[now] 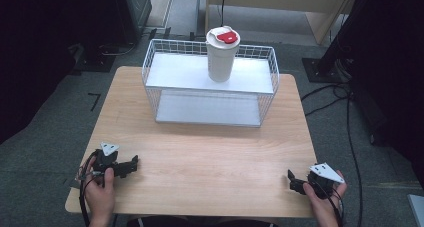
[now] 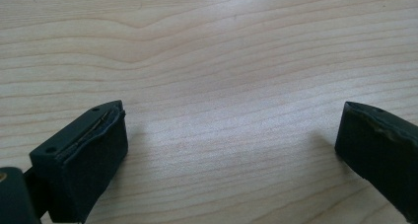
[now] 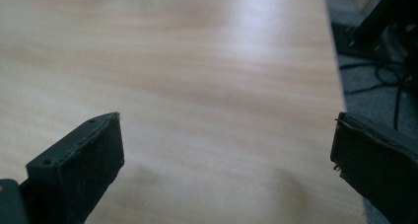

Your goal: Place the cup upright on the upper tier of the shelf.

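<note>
My left gripper rests low at the lower left of the high view, its jaws spread wide apart over bare wood of the desk. My right gripper sits at the lower right, near the desk's corner, jaws likewise wide apart with nothing between them. The white cup with its red-tabbed lid stands upright on the top shelf of the white wire rack, upper centre of the frame, well apart from both grippers.

Table front open (seemingly); wire rack blocks rear.
</note>
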A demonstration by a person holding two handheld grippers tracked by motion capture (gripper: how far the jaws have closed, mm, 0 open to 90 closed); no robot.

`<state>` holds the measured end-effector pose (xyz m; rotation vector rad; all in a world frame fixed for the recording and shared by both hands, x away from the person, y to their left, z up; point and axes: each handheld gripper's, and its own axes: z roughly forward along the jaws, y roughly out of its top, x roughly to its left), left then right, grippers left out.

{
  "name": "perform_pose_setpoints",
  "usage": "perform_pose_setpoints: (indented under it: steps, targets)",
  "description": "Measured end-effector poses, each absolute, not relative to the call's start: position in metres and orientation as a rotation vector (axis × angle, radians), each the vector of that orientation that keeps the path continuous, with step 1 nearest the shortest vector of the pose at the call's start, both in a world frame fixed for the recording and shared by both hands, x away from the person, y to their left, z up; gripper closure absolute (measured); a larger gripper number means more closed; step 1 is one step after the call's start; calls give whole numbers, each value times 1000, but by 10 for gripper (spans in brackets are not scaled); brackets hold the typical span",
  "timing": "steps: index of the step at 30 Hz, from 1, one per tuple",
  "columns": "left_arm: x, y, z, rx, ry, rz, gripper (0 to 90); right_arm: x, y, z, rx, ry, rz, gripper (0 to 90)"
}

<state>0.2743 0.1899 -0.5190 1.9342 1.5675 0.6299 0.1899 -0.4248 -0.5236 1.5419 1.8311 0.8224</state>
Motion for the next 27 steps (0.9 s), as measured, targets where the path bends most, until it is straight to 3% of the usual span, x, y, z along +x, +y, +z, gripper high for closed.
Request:
perform_pose_setpoints:
  steps: [27]
  targets:
    - [274,190,-519,1933,1567,631,0,189,-426,-527,1608,1962,840,1]
